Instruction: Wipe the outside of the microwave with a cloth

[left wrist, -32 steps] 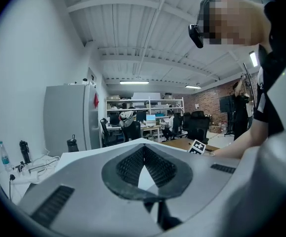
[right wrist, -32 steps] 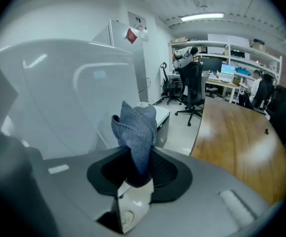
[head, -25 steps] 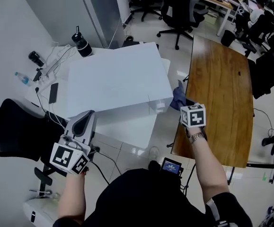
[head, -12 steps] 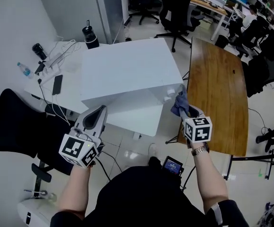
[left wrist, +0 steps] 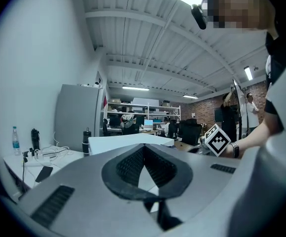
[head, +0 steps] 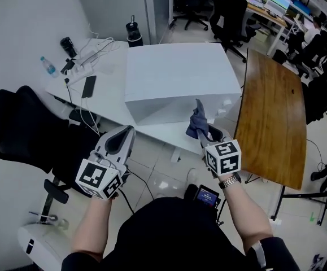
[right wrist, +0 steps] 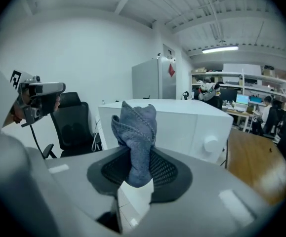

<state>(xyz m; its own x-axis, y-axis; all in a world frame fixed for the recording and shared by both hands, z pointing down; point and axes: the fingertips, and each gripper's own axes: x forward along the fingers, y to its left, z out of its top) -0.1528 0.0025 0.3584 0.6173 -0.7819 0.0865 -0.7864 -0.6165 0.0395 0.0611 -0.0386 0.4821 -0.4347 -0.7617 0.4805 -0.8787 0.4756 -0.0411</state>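
We hold the cloth in our right gripper, whose jaws are clamped on the bunched blue-grey fabric so that a tuft stands up past the tips. Our left gripper is fully closed on nothing and sits at the lower left of the head view, short of the table.

The microwave, a plain white box, stands on that table in the upper centre of the head view. Its front face and round knob are turned toward the lower right. The cloth hangs just before that front face, near the knob. From the right gripper view we judge it close but not yet touching.

The step in hand looks like bringing the cloth onto the first face. To do it well, we should lead with the tuft so that fabric meets the white shell and the jaw tips do not. Only a small wad protrudes, so we should tilt the gripper to present its broad side. Light, overlapping strokes from the top edge downward should suit, working carefully around the knob. If the box tends to slide, the idle left gripper could steady its far side.
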